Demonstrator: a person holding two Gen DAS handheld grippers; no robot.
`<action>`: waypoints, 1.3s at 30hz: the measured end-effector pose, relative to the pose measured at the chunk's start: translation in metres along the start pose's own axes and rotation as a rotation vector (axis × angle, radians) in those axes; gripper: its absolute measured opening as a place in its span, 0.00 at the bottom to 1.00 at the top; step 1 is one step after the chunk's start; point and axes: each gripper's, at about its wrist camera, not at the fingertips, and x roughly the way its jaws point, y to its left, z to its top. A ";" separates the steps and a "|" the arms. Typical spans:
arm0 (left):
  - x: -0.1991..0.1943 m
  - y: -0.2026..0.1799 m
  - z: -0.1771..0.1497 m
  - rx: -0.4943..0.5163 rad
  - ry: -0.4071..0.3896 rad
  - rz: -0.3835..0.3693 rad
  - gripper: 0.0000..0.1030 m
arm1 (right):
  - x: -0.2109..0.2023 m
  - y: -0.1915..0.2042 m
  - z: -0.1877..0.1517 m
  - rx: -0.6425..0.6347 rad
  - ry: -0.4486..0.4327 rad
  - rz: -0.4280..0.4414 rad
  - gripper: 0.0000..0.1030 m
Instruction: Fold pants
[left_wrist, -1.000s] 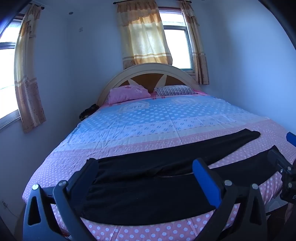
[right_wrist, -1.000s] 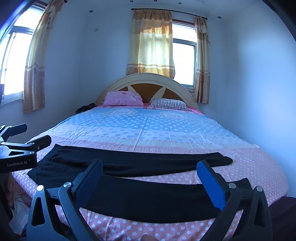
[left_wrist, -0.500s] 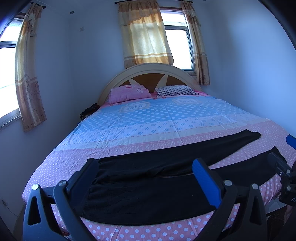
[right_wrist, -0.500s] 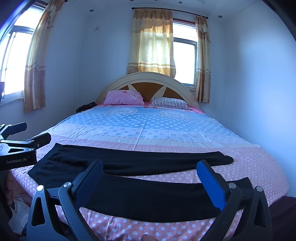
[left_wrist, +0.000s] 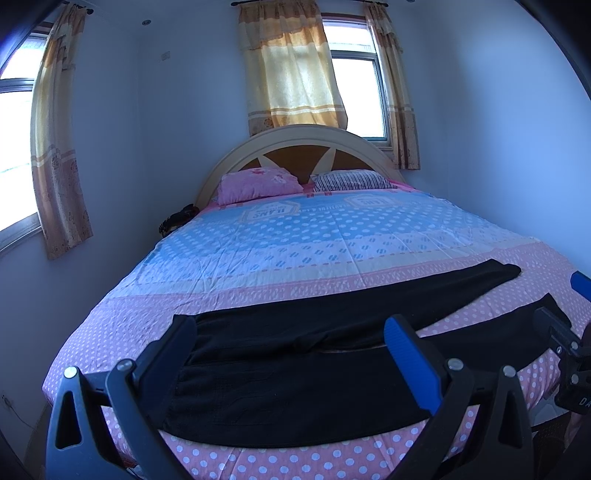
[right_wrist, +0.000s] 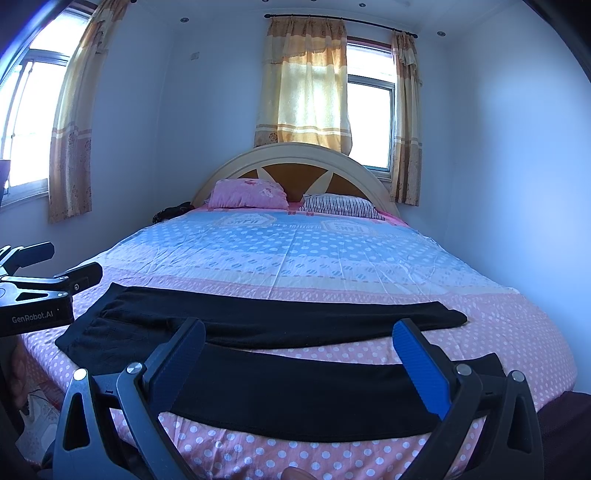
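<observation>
Black pants (left_wrist: 295, 369) lie flat across the foot of the bed (left_wrist: 332, 236), waist to the left, both legs spread apart toward the right. In the right wrist view the pants (right_wrist: 295, 387) show the near leg running along the bed's front edge and the far leg ending at right. My left gripper (left_wrist: 288, 336) hovers open above the waist end, nothing between its fingers. My right gripper (right_wrist: 299, 336) hovers open above the near leg, holding nothing. The left gripper (right_wrist: 59, 273) also shows from the side at that view's left edge.
A pink pillow (left_wrist: 258, 184) and a striped pillow (left_wrist: 351, 181) rest against the arched headboard (left_wrist: 295, 144). Curtained windows sit behind and to the left. A dark bundle (left_wrist: 177, 221) lies beside the bed's left side. Walls stand close on both sides.
Both views have shifted very slightly; the grippers stay open above the pants, and the pants have not moved.
</observation>
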 end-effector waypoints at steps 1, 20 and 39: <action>0.000 0.000 0.000 0.000 0.000 0.000 1.00 | 0.000 0.000 0.000 0.001 0.000 0.001 0.99; 0.000 0.002 -0.003 -0.006 0.003 -0.002 1.00 | 0.001 0.003 -0.005 -0.012 0.005 0.002 0.99; 0.003 0.002 -0.007 -0.014 0.014 0.002 1.00 | 0.004 0.006 -0.009 -0.024 0.012 0.001 0.99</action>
